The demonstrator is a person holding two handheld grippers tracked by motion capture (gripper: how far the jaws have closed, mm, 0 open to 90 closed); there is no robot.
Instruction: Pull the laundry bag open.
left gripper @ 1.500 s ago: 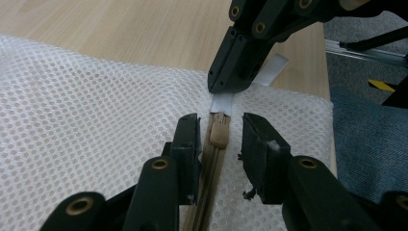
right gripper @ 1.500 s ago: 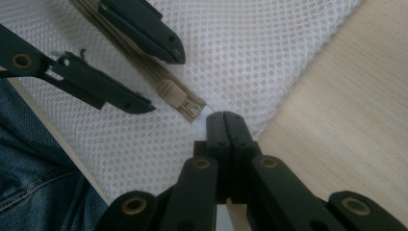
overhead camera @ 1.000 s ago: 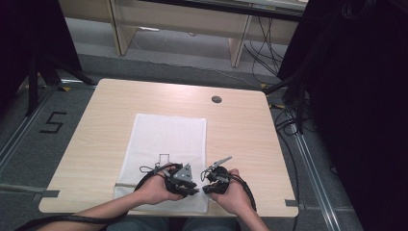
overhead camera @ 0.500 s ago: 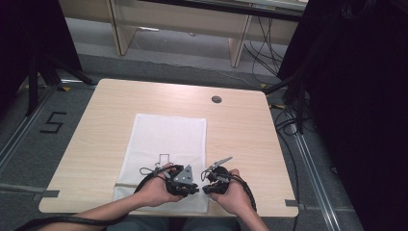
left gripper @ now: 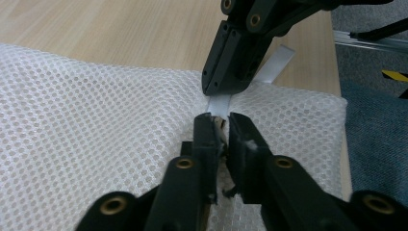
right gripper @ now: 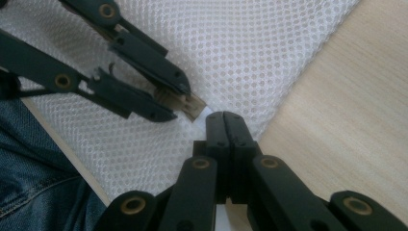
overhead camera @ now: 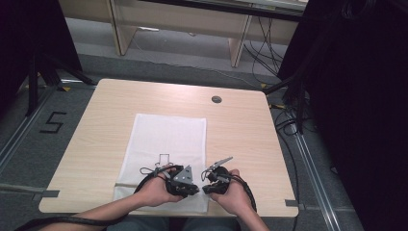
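A white mesh cloth (overhead camera: 166,139) lies flat on the wooden table (overhead camera: 240,125), and both grippers meet at its near right corner. My left gripper (overhead camera: 196,187) is shut on a small brownish tab (right gripper: 190,105) at the cloth's edge; in its own view the left gripper (left gripper: 220,124) has its jaws nearly together over the mesh cloth (left gripper: 96,120). Facing it tip to tip, my right gripper (overhead camera: 205,185) is shut on a white strip (left gripper: 219,103) that runs from that tab. In its own view the right gripper (right gripper: 223,120) shows its jaws pressed together.
A round cable hole (overhead camera: 216,99) sits in the far right of the table. The white strip's loose end (left gripper: 278,65) sticks out behind the right jaws. Cables (overhead camera: 284,120) trail on the floor to the right. The person's jeans (right gripper: 29,159) are just past the near table edge.
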